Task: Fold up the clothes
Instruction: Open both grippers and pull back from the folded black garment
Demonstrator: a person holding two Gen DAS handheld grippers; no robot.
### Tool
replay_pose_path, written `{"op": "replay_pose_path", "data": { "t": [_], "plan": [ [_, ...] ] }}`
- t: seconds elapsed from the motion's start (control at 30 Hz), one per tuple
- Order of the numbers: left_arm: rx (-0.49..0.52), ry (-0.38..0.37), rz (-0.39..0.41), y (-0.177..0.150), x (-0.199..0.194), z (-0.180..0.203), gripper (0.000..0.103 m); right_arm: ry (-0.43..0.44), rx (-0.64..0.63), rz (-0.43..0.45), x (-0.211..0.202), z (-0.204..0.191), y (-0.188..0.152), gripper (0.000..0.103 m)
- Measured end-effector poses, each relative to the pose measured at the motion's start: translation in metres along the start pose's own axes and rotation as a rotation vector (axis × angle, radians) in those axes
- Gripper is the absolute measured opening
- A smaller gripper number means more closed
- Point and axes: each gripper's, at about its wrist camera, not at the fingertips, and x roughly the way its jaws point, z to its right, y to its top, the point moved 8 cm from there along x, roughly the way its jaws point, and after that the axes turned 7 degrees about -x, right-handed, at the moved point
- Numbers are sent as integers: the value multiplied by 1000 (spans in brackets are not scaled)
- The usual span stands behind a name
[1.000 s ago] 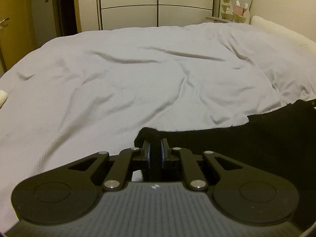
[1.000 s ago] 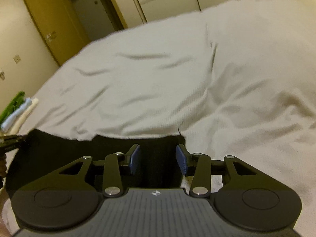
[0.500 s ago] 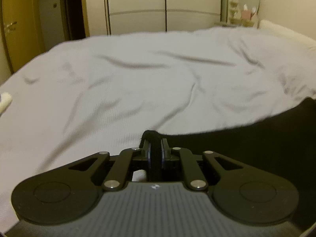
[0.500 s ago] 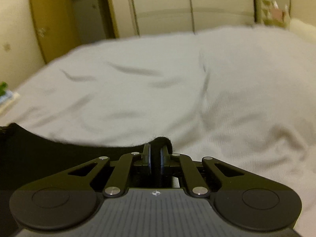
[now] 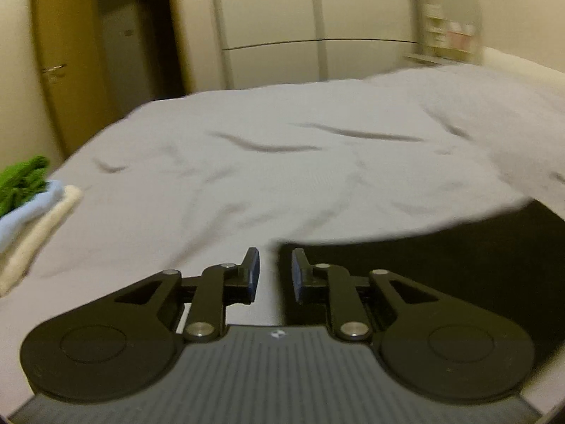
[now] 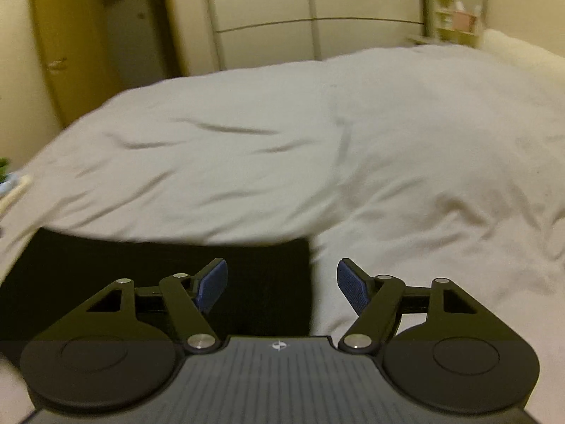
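A black garment [image 5: 441, 265] lies flat on the white bedspread [image 5: 282, 162], its left edge just right of the gap between my left gripper's fingers. My left gripper [image 5: 275, 275] hovers above that edge, jaws opening, a narrow gap between the blue pads with nothing pressed between them. In the right wrist view the black garment [image 6: 141, 268] fills the lower left, its right edge below the jaw gap. My right gripper [image 6: 282, 284] is opening wide above that edge, pads apart and holding nothing.
A stack of folded clothes [image 5: 28, 208], green on light blue on cream, sits at the bed's left edge. Beyond the bed stand a white wardrobe [image 5: 310, 28], a wooden door [image 5: 67, 63] and a small shelf [image 5: 448, 35]. A pillow [image 6: 512, 46] lies at the far right.
Both grippers were shut on the black garment's corners half a second ago; both have let go and lifted. The garment now lies flat, and the folded stack has come into the left view.
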Motion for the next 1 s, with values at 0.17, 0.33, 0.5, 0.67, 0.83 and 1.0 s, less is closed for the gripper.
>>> {"op": "replay_pose_path", "data": {
  "t": [0.17, 0.33, 0.5, 0.67, 0.83, 1.0],
  "plan": [
    [42, 39, -103, -58, 3, 29, 19, 9, -65, -37, -15, -42, -55, 65],
    [-99, 75, -146, -61, 5, 16, 18, 14, 6, -77, -5, -31, -80, 61],
    [-126, 112, -138, -54, -22, 27, 18, -1, 40, -23, -37, -37, -65, 60],
    [-118, 195, -206, -77, -21, 33, 18, -11, 36, -89, -24, -47, -92, 69],
    [-117, 231, -223, -75, -42, 45, 27, -32, 73, -100, -33, -52, -86, 82],
    [-137, 203, -231, -83, -81, 64, 42, -12, 129, -76, -70, -66, -87, 90]
  ]
}}
